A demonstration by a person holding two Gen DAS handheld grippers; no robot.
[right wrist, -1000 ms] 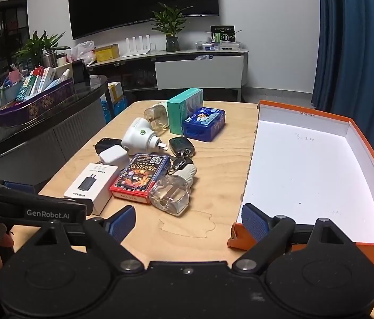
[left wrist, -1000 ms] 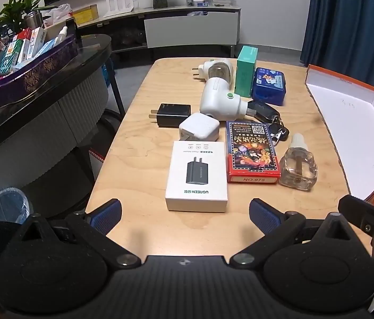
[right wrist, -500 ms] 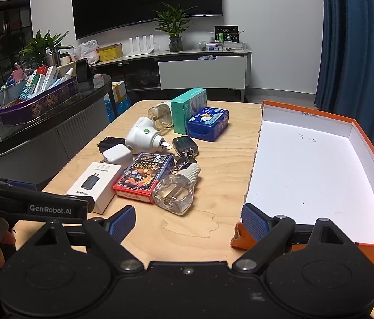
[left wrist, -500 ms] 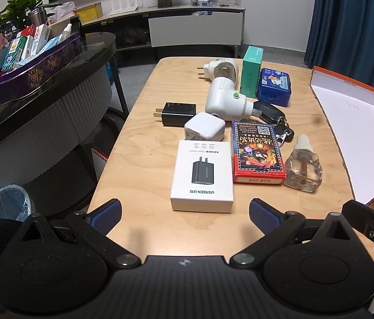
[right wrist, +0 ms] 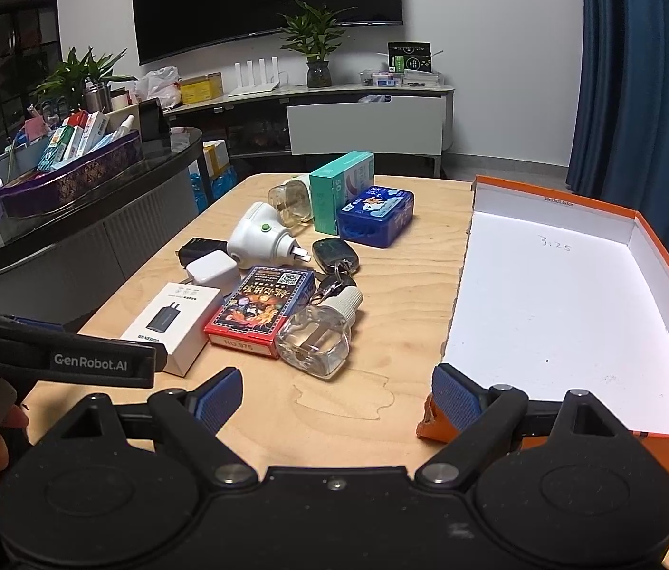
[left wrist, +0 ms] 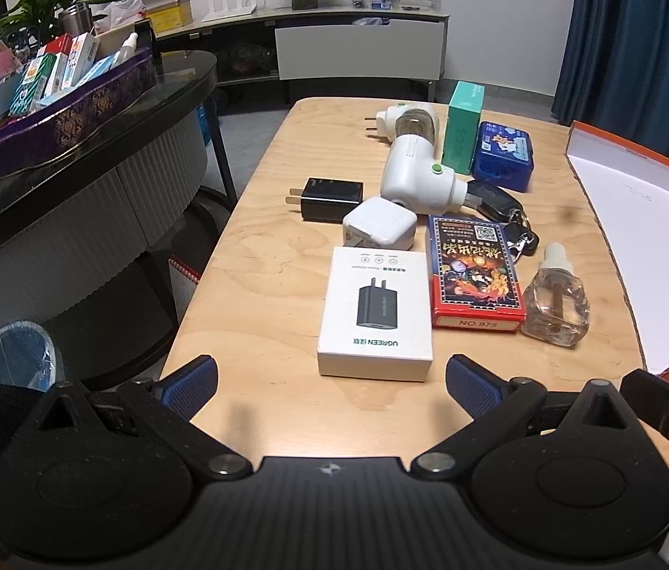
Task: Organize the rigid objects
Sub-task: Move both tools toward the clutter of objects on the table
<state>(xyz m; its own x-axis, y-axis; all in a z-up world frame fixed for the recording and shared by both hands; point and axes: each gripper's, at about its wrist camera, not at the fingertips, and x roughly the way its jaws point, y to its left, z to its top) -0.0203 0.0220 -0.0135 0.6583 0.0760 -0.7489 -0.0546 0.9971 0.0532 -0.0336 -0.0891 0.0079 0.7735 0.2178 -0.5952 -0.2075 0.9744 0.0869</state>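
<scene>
Read "UGREEN" on the white charger box (left wrist: 375,312), near the front of the table. Read "NO.975" on the red edge of the card pack (left wrist: 475,280) to its right. Saw "GenRobot.AI" printed on the left gripper (right wrist: 73,361). Found "3.25" handwritten inside the orange box (right wrist: 556,243), far end.

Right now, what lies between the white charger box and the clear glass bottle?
The red card box lies between the white charger box and the clear bottle, seen in both views.

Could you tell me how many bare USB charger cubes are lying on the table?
2: the black charger at the cluster's left edge, and the white charger against it, behind the UGREEN box.
</scene>
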